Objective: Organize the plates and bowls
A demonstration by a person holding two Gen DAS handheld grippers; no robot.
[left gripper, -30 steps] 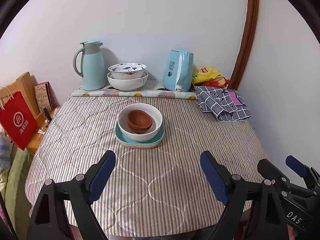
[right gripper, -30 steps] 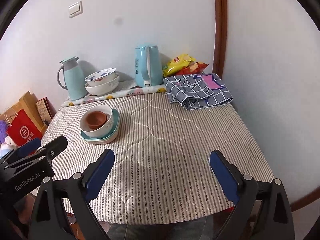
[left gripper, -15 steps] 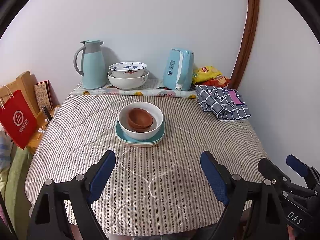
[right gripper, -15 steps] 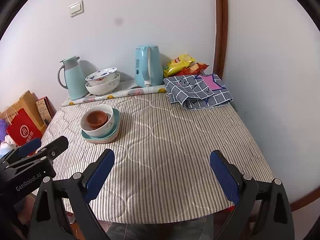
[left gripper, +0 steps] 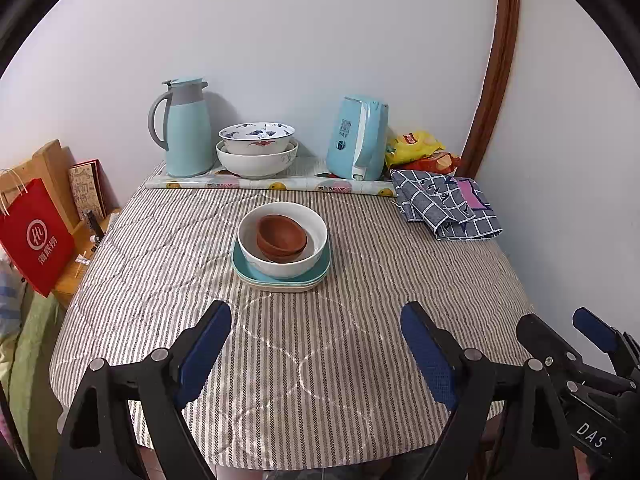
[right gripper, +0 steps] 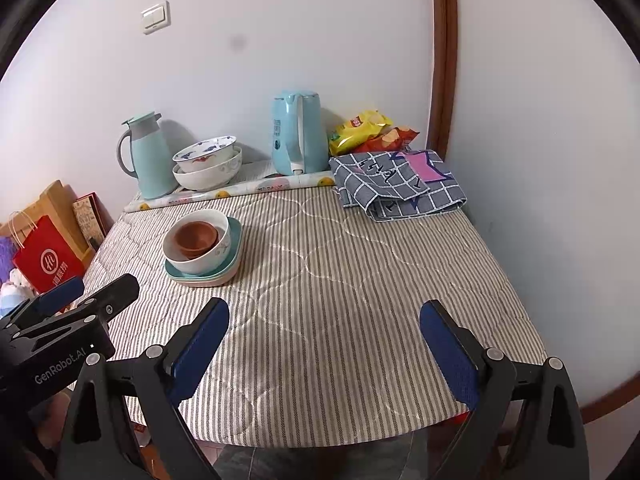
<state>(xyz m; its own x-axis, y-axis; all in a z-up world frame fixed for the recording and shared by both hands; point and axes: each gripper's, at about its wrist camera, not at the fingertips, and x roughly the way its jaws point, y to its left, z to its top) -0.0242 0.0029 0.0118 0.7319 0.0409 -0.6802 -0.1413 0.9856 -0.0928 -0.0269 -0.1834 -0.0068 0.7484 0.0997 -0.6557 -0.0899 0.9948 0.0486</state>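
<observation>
Left wrist: left gripper (left gripper: 316, 330) gapes above the table's near edge (left gripper: 304, 462).

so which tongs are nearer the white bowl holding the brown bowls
Left. The left tongs sit open almost straight in front of the white bowl holding the brown bowls; the right tongs, also open, are off to its right, the bowl up-left of them.

Black clamp frames, blue-padded fingers (left gripper: 208, 344)

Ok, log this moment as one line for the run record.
left gripper: open, empty | right gripper: open, empty | brown bowls nested in white bowl on teal plates | both grippers short of stack
</observation>
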